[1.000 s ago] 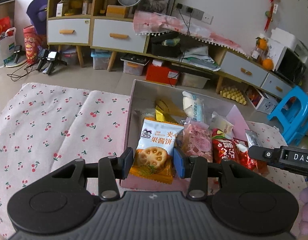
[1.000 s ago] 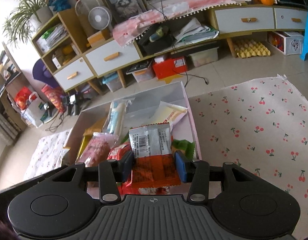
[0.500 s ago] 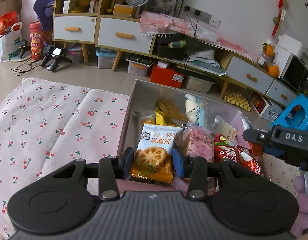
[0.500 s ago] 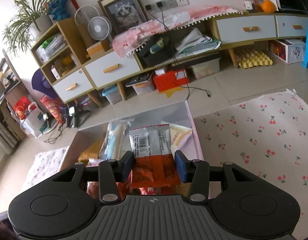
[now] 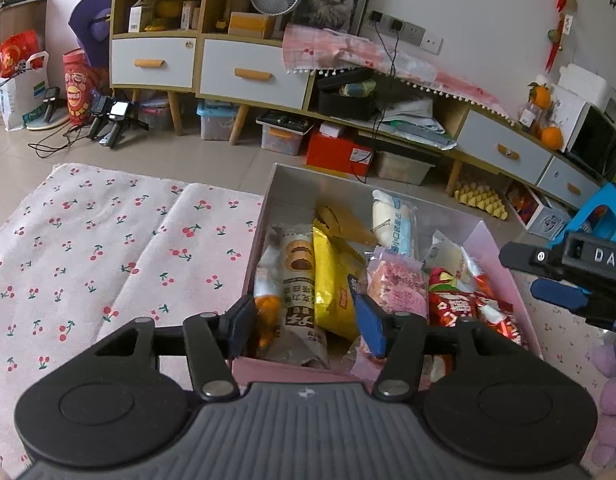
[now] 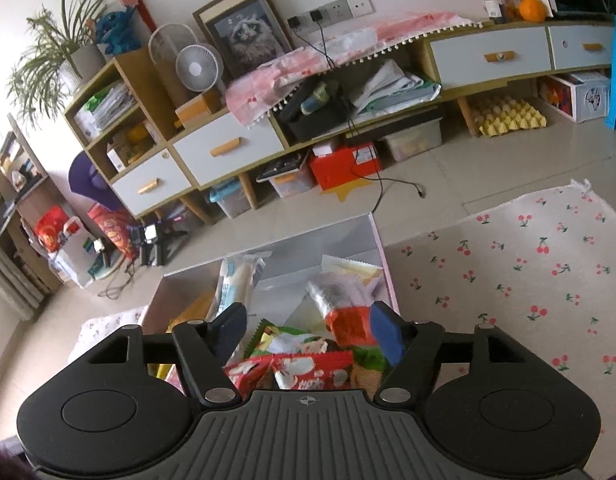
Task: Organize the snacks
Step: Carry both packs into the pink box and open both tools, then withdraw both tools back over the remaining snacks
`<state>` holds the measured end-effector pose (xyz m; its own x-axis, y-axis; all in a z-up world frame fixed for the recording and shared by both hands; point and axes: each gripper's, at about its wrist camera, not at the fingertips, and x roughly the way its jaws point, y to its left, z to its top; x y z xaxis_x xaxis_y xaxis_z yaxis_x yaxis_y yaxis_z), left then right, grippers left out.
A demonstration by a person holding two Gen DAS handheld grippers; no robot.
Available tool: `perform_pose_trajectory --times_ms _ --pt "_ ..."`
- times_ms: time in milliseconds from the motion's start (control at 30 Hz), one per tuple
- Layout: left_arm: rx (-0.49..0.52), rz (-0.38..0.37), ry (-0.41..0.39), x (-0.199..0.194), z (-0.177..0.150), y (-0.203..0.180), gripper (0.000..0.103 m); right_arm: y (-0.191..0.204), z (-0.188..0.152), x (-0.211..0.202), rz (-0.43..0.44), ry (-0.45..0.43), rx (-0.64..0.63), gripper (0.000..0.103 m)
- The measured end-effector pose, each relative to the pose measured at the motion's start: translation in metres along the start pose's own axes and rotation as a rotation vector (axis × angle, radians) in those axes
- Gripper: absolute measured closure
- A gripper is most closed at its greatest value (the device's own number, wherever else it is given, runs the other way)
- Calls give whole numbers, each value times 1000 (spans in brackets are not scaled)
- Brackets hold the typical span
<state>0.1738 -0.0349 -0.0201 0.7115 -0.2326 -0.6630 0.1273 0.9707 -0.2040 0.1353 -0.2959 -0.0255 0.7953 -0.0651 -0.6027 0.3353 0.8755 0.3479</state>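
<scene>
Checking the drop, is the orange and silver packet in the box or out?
In. The orange and silver packet lies tilted inside the box, among other snacks, between the right gripper's jaws, which have just been opening.

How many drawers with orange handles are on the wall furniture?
4: two white drawers side by side under the open shelves, two grey drawers at the low cabinet's right end. Others may be hidden.

The left gripper (image 5: 306, 326) is being held tilted downward over the near wall of the pink box (image 5: 292, 370), its jaws having just been opening, with nothing being pressed between the blue pads. The right gripper (image 6: 308, 330) is being held over the same box from the opposite side (also pitched downward), its jaws likewise having just been opening; a red packet (image 6: 347, 322) is lying loose beside its right pad.
</scene>
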Motion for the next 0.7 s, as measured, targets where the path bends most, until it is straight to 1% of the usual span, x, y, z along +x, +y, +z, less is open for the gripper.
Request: perform_pose_trajectory --times_ms 33,67,100,167,233,333,400,433,533,600,667,700 --pt "0 -2 1 -1 0 0 48 2 -1 -3 -6 3 -13 31" --pt "0 -2 1 -3 0 0 46 3 -1 -6 -10 6 -24 29" --pt "1 -4 2 -5 1 -1 41 5 -1 -9 -15 8 -37 28" --pt "3 -5 -1 -8 1 -2 37 6 -3 -15 -24 10 -47 25" --pt "14 -14 0 -13 1 -4 36 6 -4 -21 -32 16 -48 24" --pt "41 -12 8 -20 -1 -8 31 7 -6 -30 -49 27 -51 23" --pt "54 -7 25 -23 -2 -9 28 8 -8 -37 -59 30 -57 20" --pt "55 -6 33 -25 -3 -9 27 8 -8 -40 -65 32 -61 18" --pt "55 -17 53 -30 -4 -6 22 9 -10 -51 -82 35 -78 17" --pt "63 -34 67 -34 -5 -3 14 8 -11 -58 -94 38 -86 16" --pt "81 -41 77 -37 -8 -2 12 8 -14 -65 -110 40 -91 9" --pt "95 -39 80 -38 -9 -1 11 7 -16 -69 -117 41 -97 8"
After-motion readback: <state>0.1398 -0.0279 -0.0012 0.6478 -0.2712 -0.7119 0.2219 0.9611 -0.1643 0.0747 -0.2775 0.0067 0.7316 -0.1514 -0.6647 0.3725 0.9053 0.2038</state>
